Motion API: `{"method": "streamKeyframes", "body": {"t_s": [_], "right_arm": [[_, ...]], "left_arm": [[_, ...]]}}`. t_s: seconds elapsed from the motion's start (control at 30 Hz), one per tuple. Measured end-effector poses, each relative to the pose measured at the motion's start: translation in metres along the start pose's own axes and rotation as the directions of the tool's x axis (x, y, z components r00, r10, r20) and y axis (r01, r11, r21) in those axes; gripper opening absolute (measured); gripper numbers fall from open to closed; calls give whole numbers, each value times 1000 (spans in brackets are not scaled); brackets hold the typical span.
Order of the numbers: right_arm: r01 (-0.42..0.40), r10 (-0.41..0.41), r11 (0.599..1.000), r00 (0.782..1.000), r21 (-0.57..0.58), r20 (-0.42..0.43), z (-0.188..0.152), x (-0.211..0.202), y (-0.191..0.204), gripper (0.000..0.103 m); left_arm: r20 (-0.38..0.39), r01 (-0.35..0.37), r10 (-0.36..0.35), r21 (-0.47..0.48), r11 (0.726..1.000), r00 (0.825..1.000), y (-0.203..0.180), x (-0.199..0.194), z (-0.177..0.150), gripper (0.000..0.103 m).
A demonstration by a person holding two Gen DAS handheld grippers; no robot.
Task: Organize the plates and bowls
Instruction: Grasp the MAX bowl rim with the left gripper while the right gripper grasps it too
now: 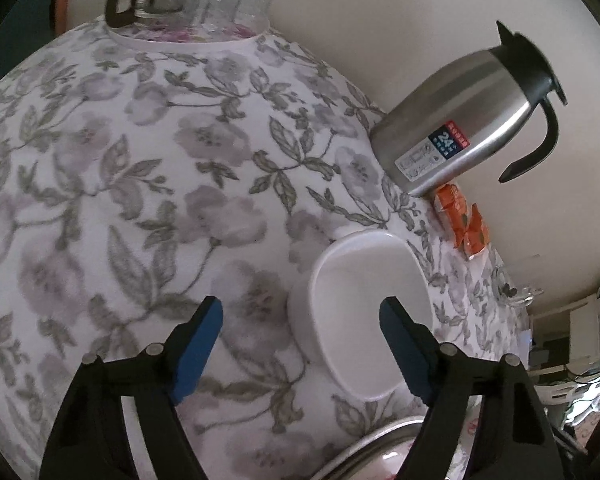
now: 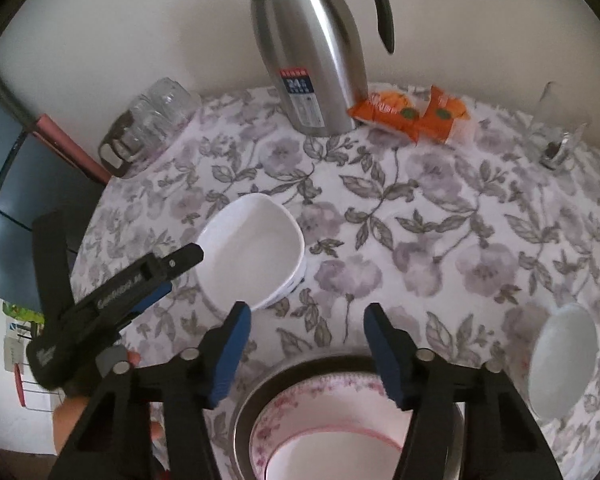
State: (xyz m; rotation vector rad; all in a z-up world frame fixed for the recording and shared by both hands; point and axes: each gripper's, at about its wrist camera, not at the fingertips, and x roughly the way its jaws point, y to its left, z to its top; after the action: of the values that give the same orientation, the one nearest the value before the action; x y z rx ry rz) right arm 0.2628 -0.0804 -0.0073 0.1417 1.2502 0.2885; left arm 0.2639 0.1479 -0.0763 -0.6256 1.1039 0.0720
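- Table with floral cloth: carries all the crockery; steel thermos jug stands at the back.
- Plate stack, pink-rimmed plate inside a larger dish, near edge, just under the right gripper. Likely heavy, brittle; grip the rim.
- White squarish bowls, nested, mid-table. Glazed, so probably slippery; pinch one wall.
- Small white bowl at the right, well apart.
- Right gripper: jaws wide, empty.
- Left gripper: jaws wide, empty, straddling the squarish bowls' near wall, not touching.
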Motion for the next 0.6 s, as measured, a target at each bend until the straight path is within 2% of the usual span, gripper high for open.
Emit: {"method": "streamKeyframes", "body": {"t_s": [0.03, 0.27, 0.4, 0.6], "right_arm": [[-2, 2, 1000, 1000, 4, -9, 3, 5, -1, 55], [2, -2, 1000, 997, 2, -83, 20, 48, 0, 46], [10, -11, 1000, 995, -11, -95, 27, 61, 6, 38], [40, -41, 999, 993, -12, -108, 32, 76, 11, 29]], "left_arm": [[-8, 5, -5, 4, 1000, 1000, -2, 5, 1, 72], [-25, 17, -17, -1, 1000, 1000, -1, 22, 5, 68], [-29, 26, -27, -11, 1000, 999, 2, 27, 6, 62], [-26, 46, -47, -8, 999, 999, 4, 30, 8, 61]]}}
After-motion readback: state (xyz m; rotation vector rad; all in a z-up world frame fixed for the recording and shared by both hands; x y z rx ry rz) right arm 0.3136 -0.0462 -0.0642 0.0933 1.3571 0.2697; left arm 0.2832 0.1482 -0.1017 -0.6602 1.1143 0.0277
